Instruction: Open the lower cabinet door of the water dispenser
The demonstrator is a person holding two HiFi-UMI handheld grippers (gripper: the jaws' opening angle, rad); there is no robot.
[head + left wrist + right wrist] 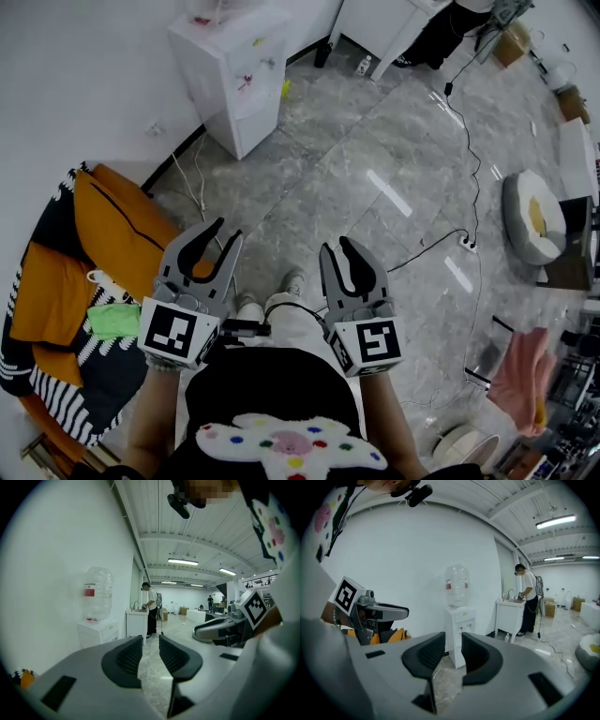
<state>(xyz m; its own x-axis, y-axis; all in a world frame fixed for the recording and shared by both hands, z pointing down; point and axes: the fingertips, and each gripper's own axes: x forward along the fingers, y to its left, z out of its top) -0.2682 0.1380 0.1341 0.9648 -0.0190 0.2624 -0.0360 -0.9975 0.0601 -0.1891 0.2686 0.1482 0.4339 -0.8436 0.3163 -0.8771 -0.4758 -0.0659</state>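
Floor of grey marbled tile [375, 159] lies between us and the white box-shaped water dispenser [234, 75]. The dispenser stands far off on the left against the white wall, with a clear plastic bottle [456, 590] on top. We hold our left gripper [228, 232] and right gripper [336, 246] side by side near our waist, well apart from the dispenser. Each has its jaws spread a little, pinching nothing. An orange cushioned seat [112, 225] sits near on our left. Farther along the wall a person [527, 602] stands at a white sink cabinet [508, 616].
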